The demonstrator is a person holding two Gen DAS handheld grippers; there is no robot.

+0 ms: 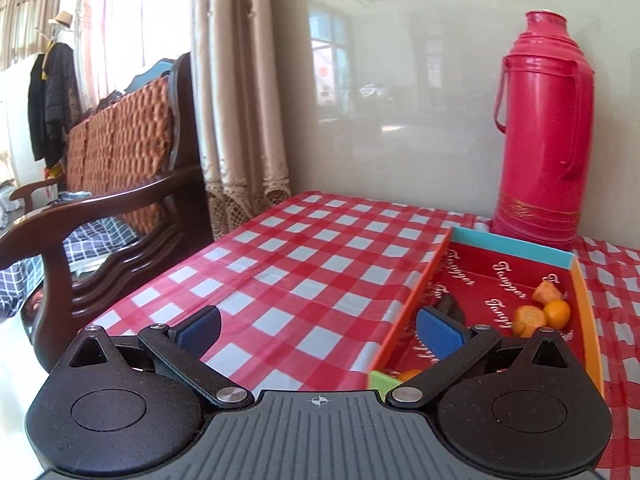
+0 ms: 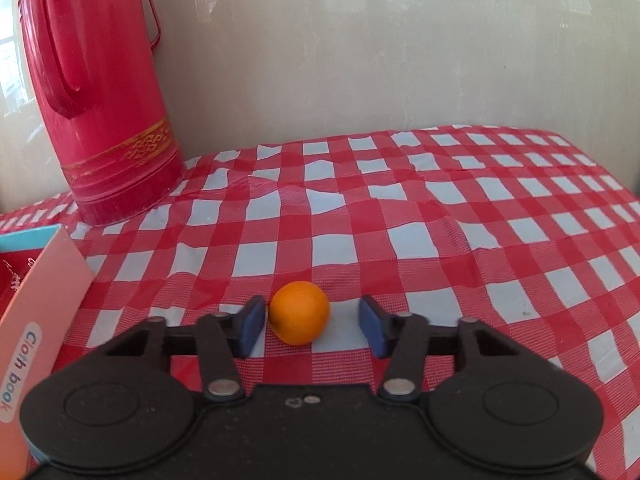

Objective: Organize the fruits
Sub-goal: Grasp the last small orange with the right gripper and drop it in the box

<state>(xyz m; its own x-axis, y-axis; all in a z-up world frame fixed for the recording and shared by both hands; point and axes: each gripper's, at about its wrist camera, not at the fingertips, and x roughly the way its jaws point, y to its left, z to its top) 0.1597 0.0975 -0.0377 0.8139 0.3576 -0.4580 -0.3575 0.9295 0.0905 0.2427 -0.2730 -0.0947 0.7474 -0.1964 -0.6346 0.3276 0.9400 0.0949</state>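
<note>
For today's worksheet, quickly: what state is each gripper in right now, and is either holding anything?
Left gripper: open, holding nothing.
Right gripper: open, with the orange between its pads but not yet clamped.

light: bright daylight from window (image 1: 132, 20), blown out | glare: glossy wall (image 1: 400, 80) | edges: fisheye-bent, slightly soft

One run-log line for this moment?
left gripper: open, empty | right gripper: open around orange | box: several fruits
</note>
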